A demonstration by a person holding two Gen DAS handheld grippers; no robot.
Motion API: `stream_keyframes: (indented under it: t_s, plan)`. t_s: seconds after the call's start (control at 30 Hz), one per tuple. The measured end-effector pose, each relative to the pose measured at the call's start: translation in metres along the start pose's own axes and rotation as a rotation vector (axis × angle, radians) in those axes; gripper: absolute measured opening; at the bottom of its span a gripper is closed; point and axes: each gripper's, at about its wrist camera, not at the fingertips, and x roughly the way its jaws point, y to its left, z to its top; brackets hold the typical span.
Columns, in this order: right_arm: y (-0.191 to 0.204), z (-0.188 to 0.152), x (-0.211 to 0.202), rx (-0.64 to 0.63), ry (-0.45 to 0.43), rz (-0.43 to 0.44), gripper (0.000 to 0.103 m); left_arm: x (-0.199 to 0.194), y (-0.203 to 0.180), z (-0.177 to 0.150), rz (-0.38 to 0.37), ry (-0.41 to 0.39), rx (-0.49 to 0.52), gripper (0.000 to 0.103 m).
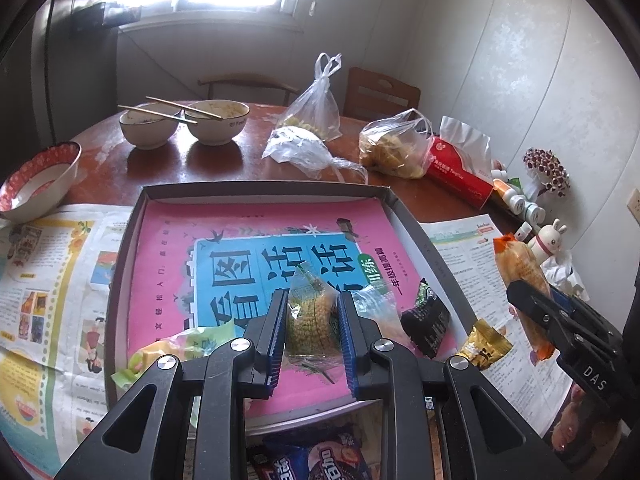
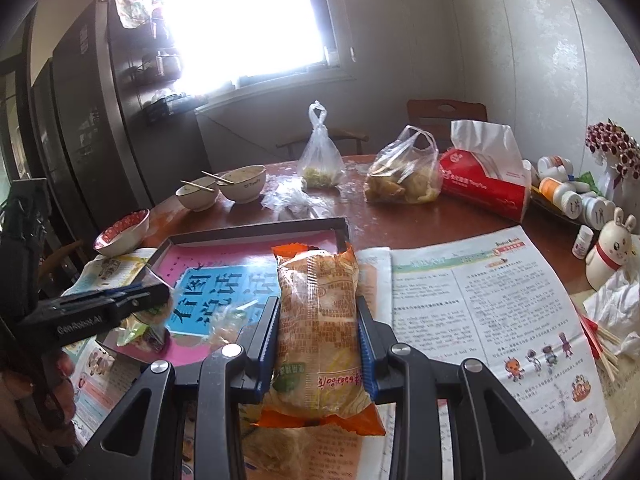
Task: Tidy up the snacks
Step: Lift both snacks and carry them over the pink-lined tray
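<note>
Where two claws grip: two snack packets (image 1: 310, 316) (image 2: 320, 340).

A home dining room: used bowls (image 1: 184, 122), chopsticks (image 1: 182, 107), refrigerator (image 2: 92, 120).

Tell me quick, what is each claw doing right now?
Left claw: closed on a clear packet of yellow snacks.
Right claw: closed on an orange snack packet.

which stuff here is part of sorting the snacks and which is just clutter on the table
Part of the job:
left gripper holding the clear yellow snack pack
right gripper holding the orange snack pack
grey tray
black snack packet

Just lying about:
bowls with chopsticks
red tissue pack
pill bottles
rabbit figurine
</note>
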Motion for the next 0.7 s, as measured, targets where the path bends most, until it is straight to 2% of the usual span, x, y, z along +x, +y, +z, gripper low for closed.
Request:
stream_keyframes:
  t_s: [0.27,0.7]
  plan:
    - [0.026,0.010,0.015,-0.036,0.007,0.042,0.035,0.010,0.009,-0.004,-0.022,0.008,-0.021,0.025]
    - [0.055,0.007,0.047,-0.075,0.073,0.079,0.035,0.022,0.018,-0.010,-0.031,0.029,-0.025,0.025]
